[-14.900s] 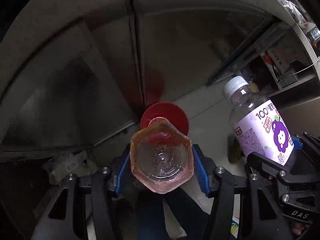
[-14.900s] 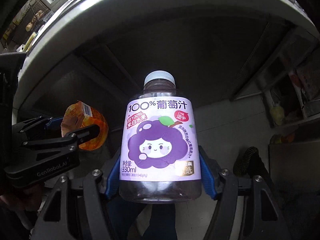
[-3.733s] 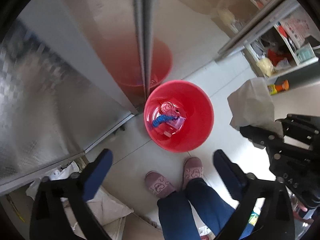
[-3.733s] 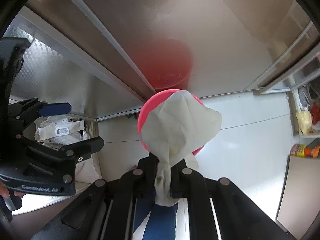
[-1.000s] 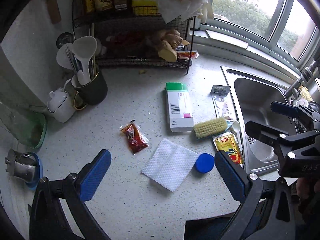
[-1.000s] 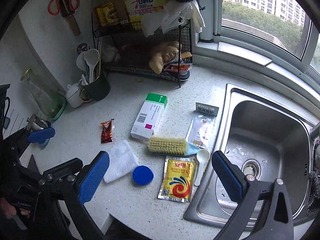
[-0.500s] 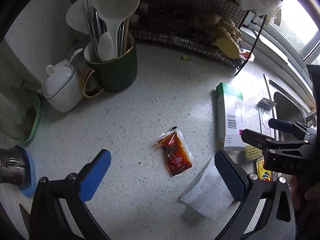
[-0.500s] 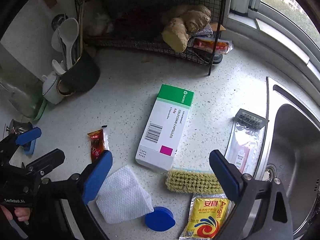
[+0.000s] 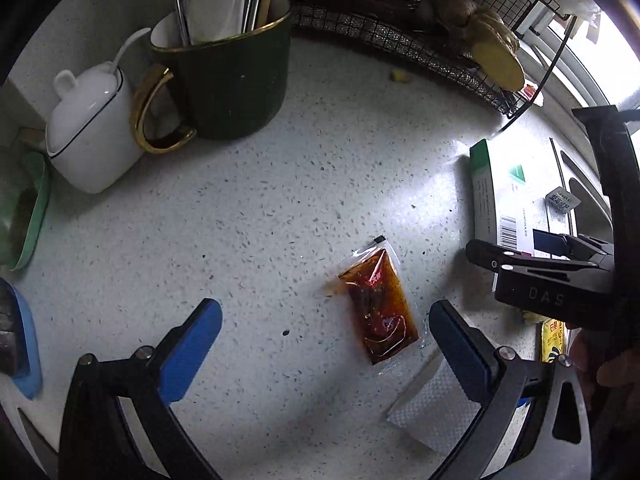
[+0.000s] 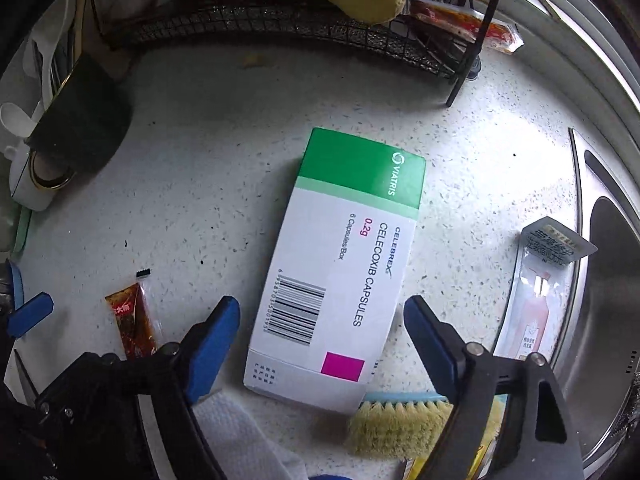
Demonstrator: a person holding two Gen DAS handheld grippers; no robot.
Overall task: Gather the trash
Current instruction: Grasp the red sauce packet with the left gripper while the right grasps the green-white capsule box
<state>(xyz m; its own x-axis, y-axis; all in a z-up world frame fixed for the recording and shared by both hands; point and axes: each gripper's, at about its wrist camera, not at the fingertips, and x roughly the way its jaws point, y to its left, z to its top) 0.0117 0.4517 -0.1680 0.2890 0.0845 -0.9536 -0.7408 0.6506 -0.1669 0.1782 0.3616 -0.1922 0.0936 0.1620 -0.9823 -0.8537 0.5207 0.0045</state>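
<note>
Speckled white countertop [image 9: 256,208], cluttered kitchen corner — wire rack [image 10: 280,24] at the back, dark green utensil mug [image 9: 232,80] and white lidded pot [image 9: 88,128] to the left, steel sink [image 10: 608,280] at the right edge.

Both tools point steeply down at the trash. The right gripper [image 10: 322,334] has its blue pads either side of the near end of the medicine box [image 10: 344,264]; its jaws are closing but not yet touching, a gap showing on each side. The box lies flat, green end toward the rack, barcode end toward the tool, and sits slightly skewed to the line between the pads. Best to square the wrist to the long edges and sink until the pads bracket the side walls before the squeeze finishes, or the carton will likely twist out. The scrub brush [image 10: 396,424] touches the box's near corner, so lift straight up.

The left gripper [image 9: 320,344] is spread wide and empty. The red sauce sachet [image 9: 378,308] lies flat between the pads, well off centre toward the right pad, almost beside it. Thin, slippery film — I'd shift toward it and go right down to the counter to pinch an edge. White paper towel [image 9: 432,408] lies just beyond the sachet, partly under that pad; avoid catching both.
</note>
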